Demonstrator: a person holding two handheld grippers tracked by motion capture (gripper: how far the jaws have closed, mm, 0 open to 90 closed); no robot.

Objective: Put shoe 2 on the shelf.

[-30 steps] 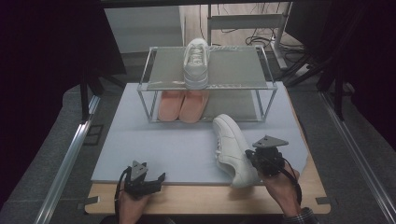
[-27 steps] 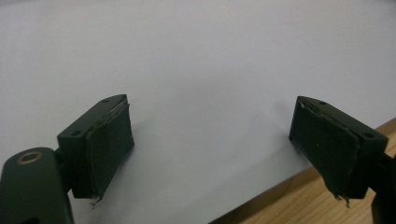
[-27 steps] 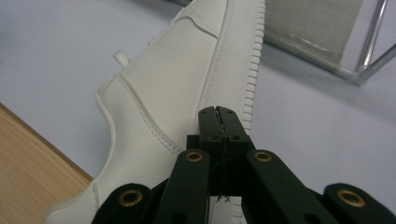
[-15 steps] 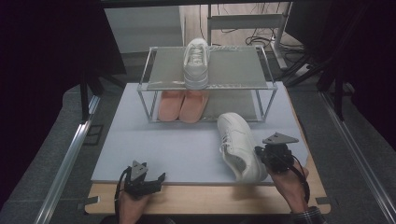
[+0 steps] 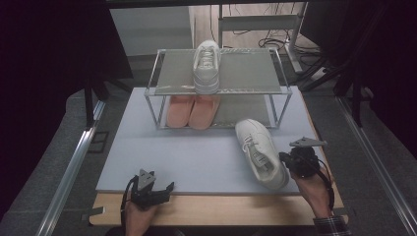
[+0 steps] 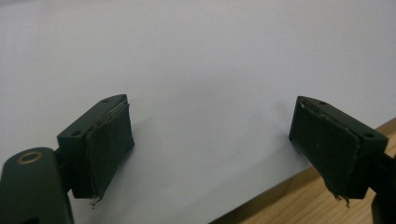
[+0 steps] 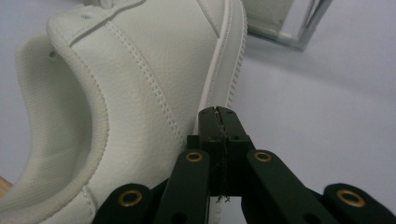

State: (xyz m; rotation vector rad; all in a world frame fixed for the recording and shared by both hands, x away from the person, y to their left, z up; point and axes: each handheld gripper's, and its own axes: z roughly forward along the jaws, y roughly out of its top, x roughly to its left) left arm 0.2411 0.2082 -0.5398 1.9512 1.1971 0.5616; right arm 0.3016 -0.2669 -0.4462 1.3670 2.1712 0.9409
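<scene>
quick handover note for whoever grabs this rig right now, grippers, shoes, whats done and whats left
Left gripper: open, holding nothing, low at the near edge of the grey mat.
Right gripper: jaws shut, tips against the outer side of the loose white sneaker, near its heel; no grip on it visible.
Rack: one white sneaker on the top shelf, a pair of pink slippers below.
Done: first sneaker shelved.
Left, probably: grasp the loose sneaker and set it beside its mate on top.

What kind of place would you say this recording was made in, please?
Probably a lab or workshop test bench: a wooden table with a grey mat, a small shoe rack, and loose cables on the floor behind.
</scene>
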